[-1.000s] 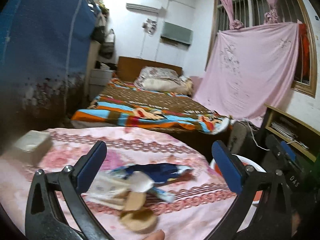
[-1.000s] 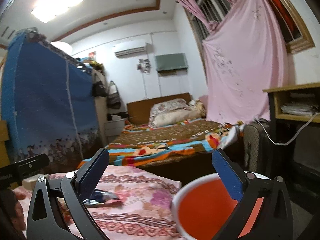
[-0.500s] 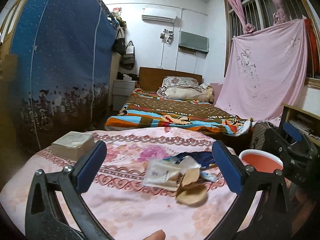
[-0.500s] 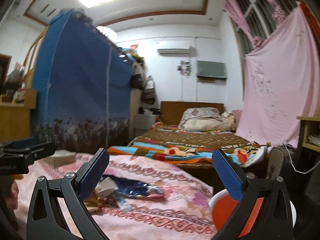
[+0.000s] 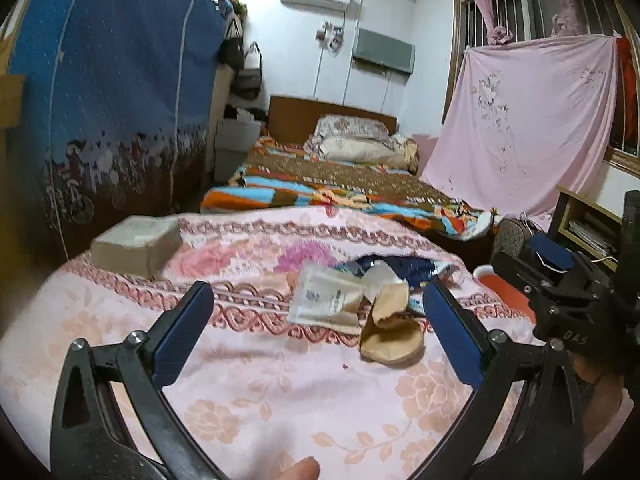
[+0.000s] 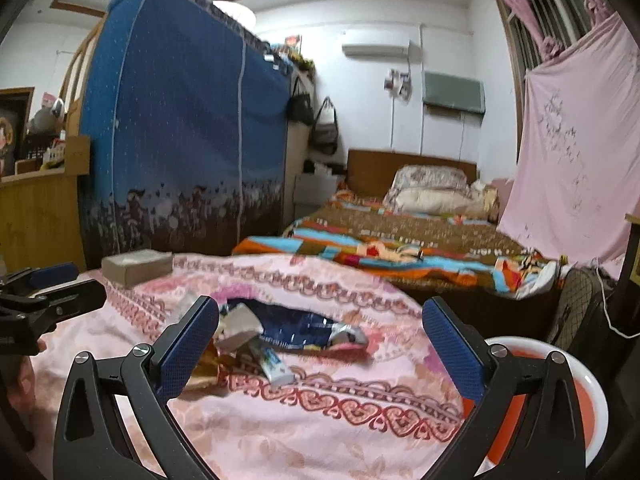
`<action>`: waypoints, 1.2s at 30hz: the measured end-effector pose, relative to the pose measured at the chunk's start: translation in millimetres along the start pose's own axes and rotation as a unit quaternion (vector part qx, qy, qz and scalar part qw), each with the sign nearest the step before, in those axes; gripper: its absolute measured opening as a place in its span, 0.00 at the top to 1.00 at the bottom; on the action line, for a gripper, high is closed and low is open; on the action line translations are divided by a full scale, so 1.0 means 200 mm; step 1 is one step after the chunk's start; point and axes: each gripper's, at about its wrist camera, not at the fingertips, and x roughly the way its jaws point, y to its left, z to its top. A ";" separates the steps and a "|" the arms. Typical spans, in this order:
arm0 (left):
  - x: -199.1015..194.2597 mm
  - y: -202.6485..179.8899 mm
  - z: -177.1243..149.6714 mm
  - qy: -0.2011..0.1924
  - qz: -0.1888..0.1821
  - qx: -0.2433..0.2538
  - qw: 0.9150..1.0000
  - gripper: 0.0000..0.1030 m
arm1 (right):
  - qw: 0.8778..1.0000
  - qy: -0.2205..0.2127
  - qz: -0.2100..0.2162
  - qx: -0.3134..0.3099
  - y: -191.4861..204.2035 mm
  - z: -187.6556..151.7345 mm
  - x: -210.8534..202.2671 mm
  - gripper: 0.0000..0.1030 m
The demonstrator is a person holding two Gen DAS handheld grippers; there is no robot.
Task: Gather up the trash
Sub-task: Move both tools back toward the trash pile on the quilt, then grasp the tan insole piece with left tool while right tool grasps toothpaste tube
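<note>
Both views pulled back since 1 s ago: trash pile mid-frame, bin lower right. Left tongs, right tongs wide apart, empty; pickup not begun.

Bare pink worktop lies open before the trash pile. A box stands well apart at far left; the red bin sits off the right edge.
</note>
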 end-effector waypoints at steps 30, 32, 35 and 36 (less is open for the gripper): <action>0.41 -0.08 -0.03 0.201 -0.128 -0.038 0.971 1.00 | 0.968 0.232 0.092 0.011 0.04 -0.14 0.41 0.66; 0.42 -0.08 -0.02 0.201 -0.127 -0.039 0.971 1.00 | 0.966 0.240 0.094 0.012 0.05 -0.15 0.43 0.68; 0.42 -0.08 -0.02 0.199 -0.127 -0.040 0.971 1.00 | 0.964 0.248 0.097 0.017 0.04 -0.15 0.45 0.76; 0.41 -0.08 -0.02 0.197 -0.127 -0.039 0.971 1.00 | 0.963 0.250 0.099 0.020 0.03 -0.16 0.45 0.77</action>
